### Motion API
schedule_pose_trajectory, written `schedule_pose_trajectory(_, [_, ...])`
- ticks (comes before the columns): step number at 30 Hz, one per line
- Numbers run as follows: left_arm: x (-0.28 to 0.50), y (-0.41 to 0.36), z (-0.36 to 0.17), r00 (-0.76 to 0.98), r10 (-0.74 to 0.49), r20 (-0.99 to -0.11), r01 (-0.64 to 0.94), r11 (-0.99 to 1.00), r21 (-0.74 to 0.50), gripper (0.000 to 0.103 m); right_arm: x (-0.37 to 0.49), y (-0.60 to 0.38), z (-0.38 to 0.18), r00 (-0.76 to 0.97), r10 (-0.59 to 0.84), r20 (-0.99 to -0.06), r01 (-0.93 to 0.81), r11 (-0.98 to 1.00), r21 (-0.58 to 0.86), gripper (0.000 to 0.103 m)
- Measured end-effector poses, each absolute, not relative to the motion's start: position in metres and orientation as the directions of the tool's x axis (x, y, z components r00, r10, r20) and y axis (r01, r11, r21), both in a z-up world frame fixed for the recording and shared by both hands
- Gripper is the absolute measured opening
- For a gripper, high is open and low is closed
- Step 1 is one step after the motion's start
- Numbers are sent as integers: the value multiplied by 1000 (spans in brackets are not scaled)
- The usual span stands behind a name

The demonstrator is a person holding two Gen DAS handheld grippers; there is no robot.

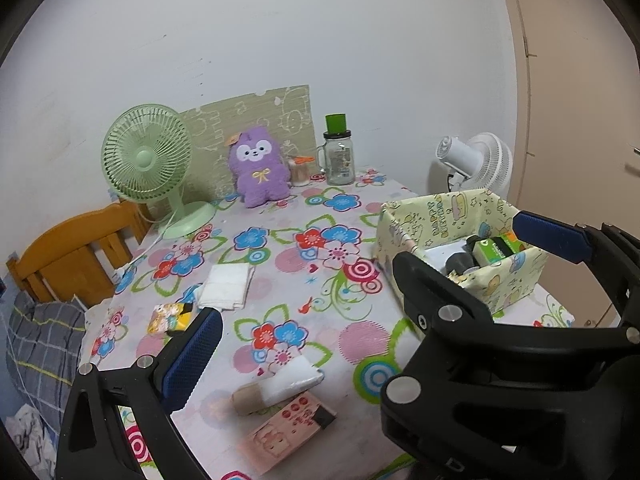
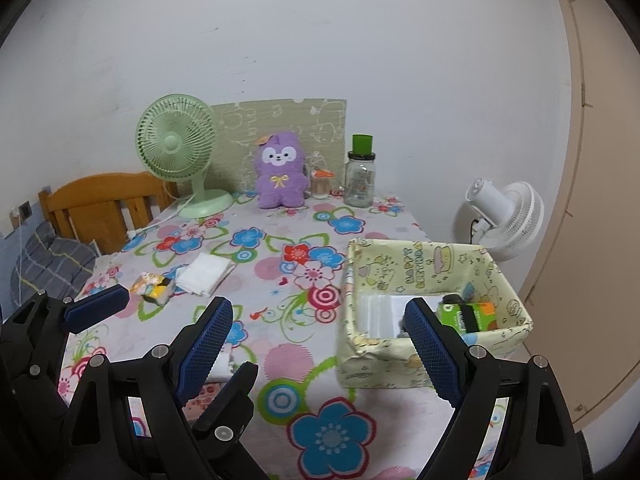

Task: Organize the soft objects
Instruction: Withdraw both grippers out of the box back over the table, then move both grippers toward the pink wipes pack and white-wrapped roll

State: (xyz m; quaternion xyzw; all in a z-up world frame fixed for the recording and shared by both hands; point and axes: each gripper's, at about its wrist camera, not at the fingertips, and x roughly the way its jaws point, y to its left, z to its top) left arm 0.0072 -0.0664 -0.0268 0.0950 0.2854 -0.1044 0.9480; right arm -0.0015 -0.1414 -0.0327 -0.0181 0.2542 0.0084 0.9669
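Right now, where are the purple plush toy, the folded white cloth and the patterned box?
purple plush toy (image 2: 280, 178): right wrist view, belly.
folded white cloth (image 1: 227, 285): left wrist view, top face.
patterned box (image 2: 404, 270): right wrist view, far inner wall.

The table wears a floral cloth. Far: green fan, purple plush, small cup, jar. Middle left: folded cloth, colourful packet. Right: papered box. Near: paper roll, pink card
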Motion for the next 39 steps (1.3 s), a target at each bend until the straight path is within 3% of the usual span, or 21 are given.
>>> schedule_pose_trajectory(30, [14, -17, -86, 754, -114, -647, 211, 975, 75, 103, 23, -97, -99, 797, 108, -594, -137, 991, -4, 90])
schedule_pose_trajectory(39, [20, -12, -112, 710, -110, -696, 207, 977, 57, 98, 29, -96, -121, 770, 108, -629, -133, 991, 8, 90])
